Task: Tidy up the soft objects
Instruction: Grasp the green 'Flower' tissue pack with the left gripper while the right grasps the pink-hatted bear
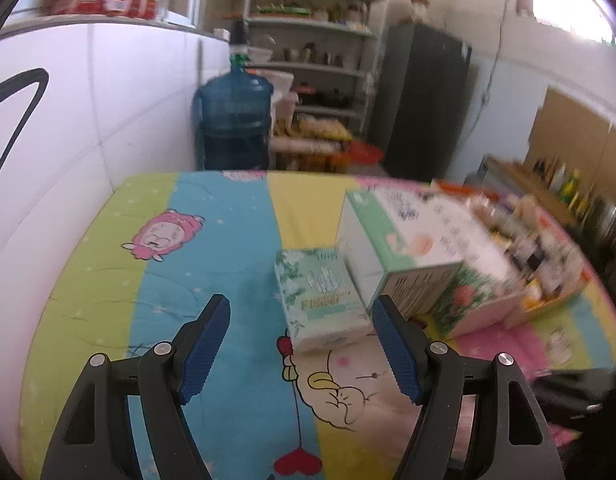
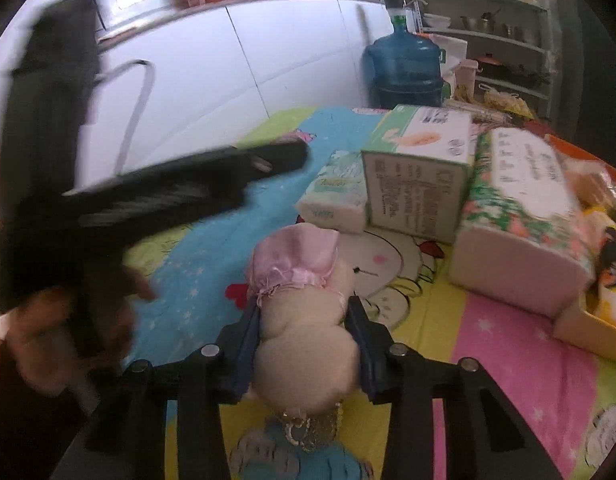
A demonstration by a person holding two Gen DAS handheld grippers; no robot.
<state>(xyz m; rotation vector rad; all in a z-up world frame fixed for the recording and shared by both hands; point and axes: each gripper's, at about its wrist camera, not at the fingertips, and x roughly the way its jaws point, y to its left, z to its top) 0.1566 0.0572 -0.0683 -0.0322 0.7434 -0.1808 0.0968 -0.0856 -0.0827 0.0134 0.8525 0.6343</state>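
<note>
My right gripper (image 2: 306, 312) is shut on a beige plush doll (image 2: 304, 340) with a pink satin cap (image 2: 294, 258), held above the cartoon-print cloth. My left gripper (image 1: 302, 332) is open and empty, just in front of a small green-and-white tissue pack (image 1: 321, 300) lying on the cloth; its right finger is near a boxed tissue carton (image 1: 395, 244). In the right wrist view the left gripper (image 2: 228, 172) appears blurred at the left, with the same small tissue pack (image 2: 337, 194), the carton (image 2: 419, 172) and a large floral tissue pack (image 2: 523, 216) behind the doll.
A colourful cartoon cloth (image 1: 212, 248) covers the table. An orange cardboard tray (image 1: 547, 264) with assorted items sits at the right. A blue water jug (image 1: 234, 116), shelves (image 1: 319, 40) and a dark fridge (image 1: 423, 100) stand beyond the table. A white wall is on the left.
</note>
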